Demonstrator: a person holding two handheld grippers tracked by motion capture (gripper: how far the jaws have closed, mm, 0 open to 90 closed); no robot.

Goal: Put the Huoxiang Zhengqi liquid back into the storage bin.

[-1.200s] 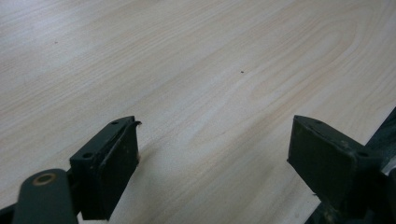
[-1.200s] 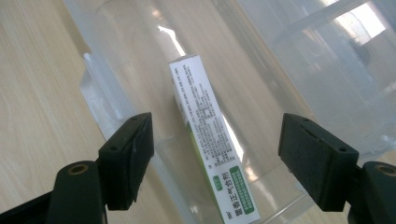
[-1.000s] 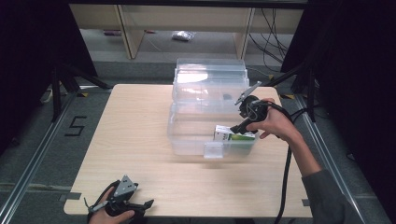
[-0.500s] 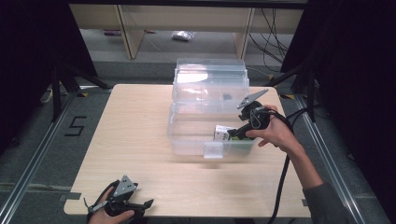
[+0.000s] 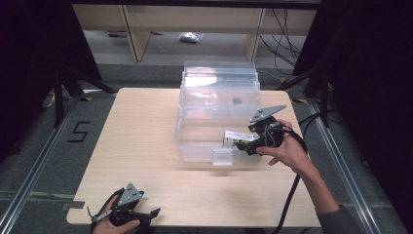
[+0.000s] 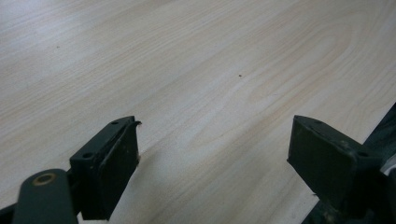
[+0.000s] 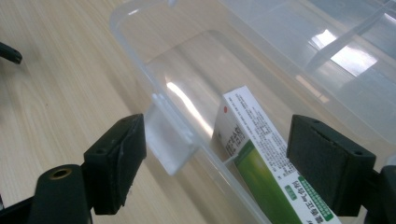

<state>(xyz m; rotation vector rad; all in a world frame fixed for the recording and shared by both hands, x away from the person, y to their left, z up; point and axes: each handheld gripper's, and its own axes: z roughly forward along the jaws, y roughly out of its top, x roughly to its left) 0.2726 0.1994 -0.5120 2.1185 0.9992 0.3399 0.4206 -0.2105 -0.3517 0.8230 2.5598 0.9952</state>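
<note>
High view, right of centre: the green-and-white carton (image 5: 235, 137) already lies inside the clear bin (image 5: 195, 141), the right gripper (image 5: 247, 147) has just spread its jaws around nothing, leaving only withdrawal.

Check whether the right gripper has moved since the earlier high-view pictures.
Yes. In the high view the right gripper has drawn back toward the near table edge, along the clear bin, jaws just opening, nothing pressed between them; the green-and-white box lies inside the bin.
</note>
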